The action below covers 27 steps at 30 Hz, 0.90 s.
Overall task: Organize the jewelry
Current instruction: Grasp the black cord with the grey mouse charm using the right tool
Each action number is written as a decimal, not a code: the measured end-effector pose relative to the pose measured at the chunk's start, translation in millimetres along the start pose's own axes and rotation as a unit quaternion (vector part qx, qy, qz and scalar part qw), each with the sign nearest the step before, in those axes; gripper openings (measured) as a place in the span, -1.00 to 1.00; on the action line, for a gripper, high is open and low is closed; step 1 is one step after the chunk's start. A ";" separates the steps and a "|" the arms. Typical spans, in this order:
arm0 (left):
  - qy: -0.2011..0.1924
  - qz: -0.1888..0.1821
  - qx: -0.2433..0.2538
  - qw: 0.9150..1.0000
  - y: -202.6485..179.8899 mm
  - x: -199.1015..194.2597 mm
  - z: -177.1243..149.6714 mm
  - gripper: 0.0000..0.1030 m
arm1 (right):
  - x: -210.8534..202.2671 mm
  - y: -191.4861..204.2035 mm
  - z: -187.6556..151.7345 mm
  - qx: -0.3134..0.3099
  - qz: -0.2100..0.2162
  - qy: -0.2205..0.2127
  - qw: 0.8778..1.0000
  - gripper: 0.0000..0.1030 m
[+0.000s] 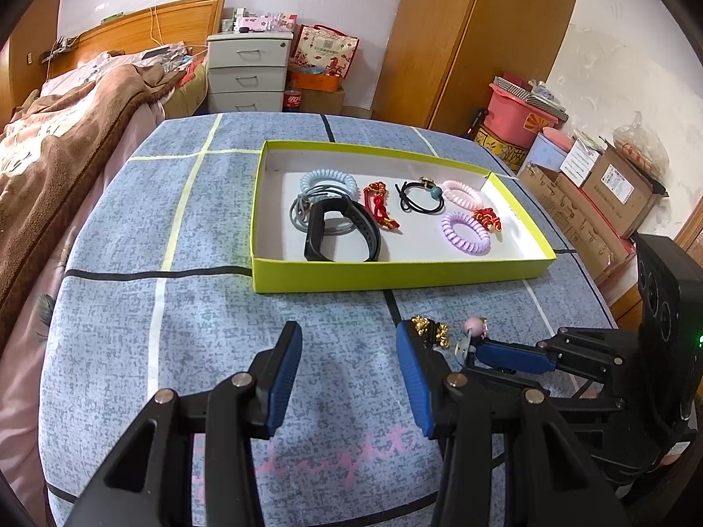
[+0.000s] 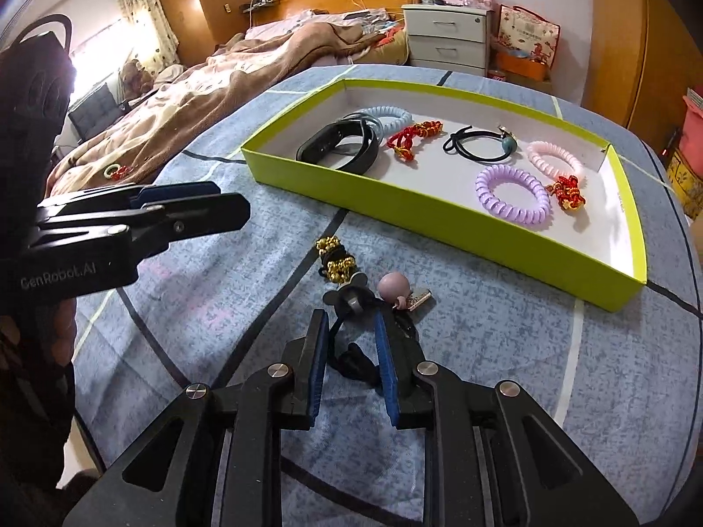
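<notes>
One hair tie point(image 2: 351, 353) between right tongs point(image 2: 351, 329)

- Box point(image 1: 395, 270): lime-green walls, white inside.
- Desk point(image 1: 211, 307) cloth: speckled blue with white, yellow and black lines.
- Coil hair ties: purple point(image 2: 512, 192), pink point(image 2: 554, 159), pale blue point(image 2: 389, 116).

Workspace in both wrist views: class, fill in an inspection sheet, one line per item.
Surface: blue plaid cloth.
Job's things: green tray holds a black wristband, coil ties, red knots; gold-bead tie and pink-bead tie lie outside.
Clutter: nothing seen.
Grippers: left tool open, empty; right tool open around a black hair tie.
Cables: white cable at the headboard.
Surroundings: bed, drawers, wardrobe, boxes.
</notes>
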<state>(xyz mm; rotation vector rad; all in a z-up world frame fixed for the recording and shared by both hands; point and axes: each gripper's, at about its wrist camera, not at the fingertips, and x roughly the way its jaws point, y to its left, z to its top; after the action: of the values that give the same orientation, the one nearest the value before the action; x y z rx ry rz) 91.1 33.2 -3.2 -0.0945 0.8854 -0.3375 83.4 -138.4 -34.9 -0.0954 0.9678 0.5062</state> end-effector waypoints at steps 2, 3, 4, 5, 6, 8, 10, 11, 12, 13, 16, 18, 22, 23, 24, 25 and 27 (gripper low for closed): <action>0.001 0.000 0.000 1.000 0.0 0.3 -0.1 -0.10 | -1.7 0.8 -2.6 -0.004 -0.002 0.000 1.000 -0.56; 0.001 -0.001 0.000 1.000 -0.3 0.4 -0.1 -0.10 | -2.0 3.2 -3.5 -0.011 -0.008 0.001 1.000 -0.56; 0.001 0.000 -0.001 1.000 -0.7 0.5 0.0 -0.10 | -2.1 5.3 -4.3 -0.019 -0.012 0.001 1.000 -0.56; 0.001 -0.001 -0.001 1.000 -0.7 0.0 -0.3 -0.10 | -1.9 7.0 -4.4 -0.023 -0.015 0.002 1.000 -0.55; 0.001 -0.001 -0.001 1.000 -1.3 -0.2 -0.5 -0.10 | -1.9 7.3 -4.5 -0.023 -0.014 0.002 1.000 -0.53; 0.001 -0.004 0.000 1.000 -1.9 0.2 -0.1 -0.10 | -2.5 8.6 -5.7 -0.024 0.008 0.002 1.000 -0.19; 0.002 -0.003 0.001 1.000 -2.6 0.8 0.2 -0.10 | -1.7 13.1 -6.2 -0.032 0.019 0.002 0.999 -0.01; 0.002 -0.002 0.002 1.000 -2.9 1.0 0.5 -0.10 | -1.4 15.0 -6.2 -0.037 0.014 0.003 0.999 -0.01; 0.002 -0.003 0.002 1.000 -3.3 1.4 0.9 -0.10 | -1.2 14.6 -5.5 -0.031 0.014 0.003 0.999 -0.01; 0.003 -0.004 0.001 1.000 -3.6 1.9 1.1 -0.10 | -1.4 13.8 -5.2 -0.023 0.016 0.003 1.000 -0.01; 0.004 -0.005 0.001 1.000 -3.6 2.7 1.9 -0.10 | -4.3 9.3 -5.7 -0.015 0.027 -0.001 1.000 -0.01; 0.004 -0.005 0.002 1.000 -3.2 4.0 2.3 -0.10 | -13.5 7.0 -6.9 -0.011 0.031 -0.018 0.999 0.00; 0.005 -0.006 -0.001 1.000 -1.6 6.8 2.4 -0.10 | -26.5 3.7 -6.7 -0.009 0.019 -0.048 0.999 0.00; 0.005 -0.007 -0.001 1.000 -1.7 7.3 2.4 -0.10 | -24.6 1.3 -5.9 -0.003 0.012 -0.045 0.999 0.00; 0.006 -0.009 -0.002 1.000 -1.5 7.5 1.8 -0.10 | -20.0 -2.3 -4.6 0.006 0.005 -0.040 0.999 0.00; 0.007 -0.008 -0.002 1.000 -1.7 8.6 1.6 -0.10 | -15.0 -5.3 -1.8 0.013 0.000 -0.032 0.999 0.00; 0.009 -0.009 -0.002 1.000 -2.4 9.7 0.6 -0.10 | -5.2 -5.1 1.2 0.012 -0.010 -0.016 1.000 0.00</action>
<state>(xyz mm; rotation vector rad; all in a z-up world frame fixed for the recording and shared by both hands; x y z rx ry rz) 96.6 27.8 -9.5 -0.1033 0.9027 -0.3530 84.2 -144.5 -30.7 -0.0749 0.9399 0.4755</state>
